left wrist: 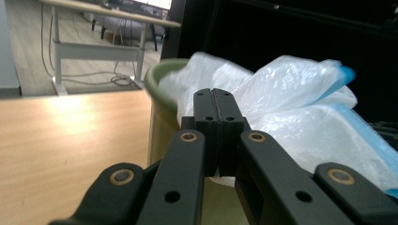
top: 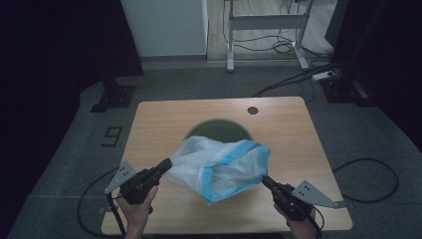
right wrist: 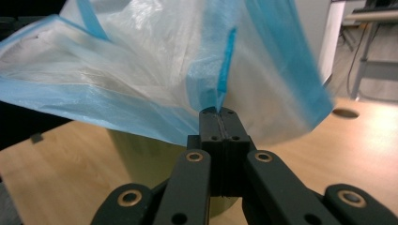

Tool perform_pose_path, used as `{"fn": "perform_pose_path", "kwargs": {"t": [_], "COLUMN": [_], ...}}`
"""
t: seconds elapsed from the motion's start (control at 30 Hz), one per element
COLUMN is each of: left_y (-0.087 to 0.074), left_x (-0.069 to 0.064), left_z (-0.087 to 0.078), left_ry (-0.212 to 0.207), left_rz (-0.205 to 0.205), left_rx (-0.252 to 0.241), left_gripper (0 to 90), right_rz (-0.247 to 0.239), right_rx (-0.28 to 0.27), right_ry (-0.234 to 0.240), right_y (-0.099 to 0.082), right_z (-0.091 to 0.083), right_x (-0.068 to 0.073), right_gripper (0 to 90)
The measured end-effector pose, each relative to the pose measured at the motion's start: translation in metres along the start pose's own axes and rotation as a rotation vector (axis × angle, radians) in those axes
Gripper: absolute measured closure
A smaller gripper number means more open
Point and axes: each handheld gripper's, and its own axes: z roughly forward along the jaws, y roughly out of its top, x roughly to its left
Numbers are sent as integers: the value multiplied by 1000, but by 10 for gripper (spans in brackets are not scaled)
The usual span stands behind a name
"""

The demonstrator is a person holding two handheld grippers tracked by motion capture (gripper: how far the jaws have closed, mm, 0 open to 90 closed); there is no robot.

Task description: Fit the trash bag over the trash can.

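Observation:
A translucent white plastic bag (top: 219,164) with a blue rim hangs stretched between my two grippers, above the front of a round green bin (top: 219,122) in the middle of the wooden table (top: 288,129). My left gripper (top: 167,163) is shut on the bag's white left side. In the left gripper view the jaws (left wrist: 213,96) meet, with the bag (left wrist: 291,89) bunched just beyond them over the bin's rim (left wrist: 162,75). My right gripper (top: 264,180) is shut on the blue rim at the bag's right corner. In the right gripper view the blue band (right wrist: 225,61) rises from the closed tips (right wrist: 219,112).
A small dark round hole (top: 253,110) sits near the table's far right edge. Beyond the table stand a white desk frame (top: 266,22) and a white cabinet (top: 164,27). Cables (top: 368,179) lie on the grey floor to the right.

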Motion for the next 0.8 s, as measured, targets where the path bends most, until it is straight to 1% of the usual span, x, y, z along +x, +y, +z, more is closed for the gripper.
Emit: {"fn": "perform_pose_path", "kwargs": {"t": [0.03, 0.07, 0.1, 0.13, 0.2, 0.33, 0.37, 0.4, 0.43, 0.47, 0.5, 0.53, 0.57, 0.6, 0.63, 0.67, 0.7, 0.73, 0.77, 0.8], "left_y": [-7, -7, -11, -16, -20, -21, -21, -21, -20, -17, -17, -10, -10, -3, -3, 6, 6, 12, 12, 17], "left_x": [1, 1, 2, 4, 6, 7, 6, 6, 6, 3, 3, -2, -2, -8, -8, -14, -14, -21, -21, -27], "left_z": [-1, -1, -2, -3, -1, 5, 10, 10, 10, 10, 10, 7, 7, 4, 4, 2, 2, 3, 3, 7], "left_ry": [4, 4, 7, 10, 14, 22, 24, 24, 24, 25, 25, 18, 18, 26, 26, 21, 21, 15, 15, 5], "left_rz": [2, 2, 4, -2, -10, -8, -7, -7, -4, 3, 3, 13, 13, 36, 36, 50, 50, 74, 74, 94], "left_rx": [18, 18, 23, 29, 40, 52, 58, 58, 56, 34, 34, 14, 14, -7, -7, -9, -9, -3, -3, 18], "left_gripper": [898, 898, 898, 898, 898, 898, 897, 894, 878, 848, 798, 742, 699, 656, 612, 566, 539, 518, 500, 475], "right_rz": [0, 4, 4, 4, 8, 11, 16, 16, 15, 10, 10, -5, -5, -13, -13, -15, -15, -14, -14, -14], "right_rx": [9, 16, 16, 33, 50, 67, 76, 76, 78, 78, 78, 72, 72, 70, 70, 71, 71, 70, 69, 68], "right_ry": [2, 6, 6, 11, 12, 3, -9, -9, -19, -24, -24, -30, -30, -34, -34, -36, -36, -38, -38, -38], "right_y": [-3, -6, -6, -12, -17, -21, -22, -22, -21, -20, -20, -17, -17, -15, -15, -15, -15, -14, -14, -13], "right_z": [1, 2, 2, 4, 7, 12, 15, 15, 17, 17, 17, 17, 17, 16, 16, 16, 16, 15, 15, 15], "right_x": [1, 1, 1, 2, 2, 0, -2, -2, -3, -3, -3, -3, -3, -4, -4, -4, -4, -4, -4, -4], "right_gripper": [888, 888, 888, 888, 888, 888, 888, 888, 888, 888, 888, 888, 888, 888, 888, 888, 888, 888, 888, 888]}}
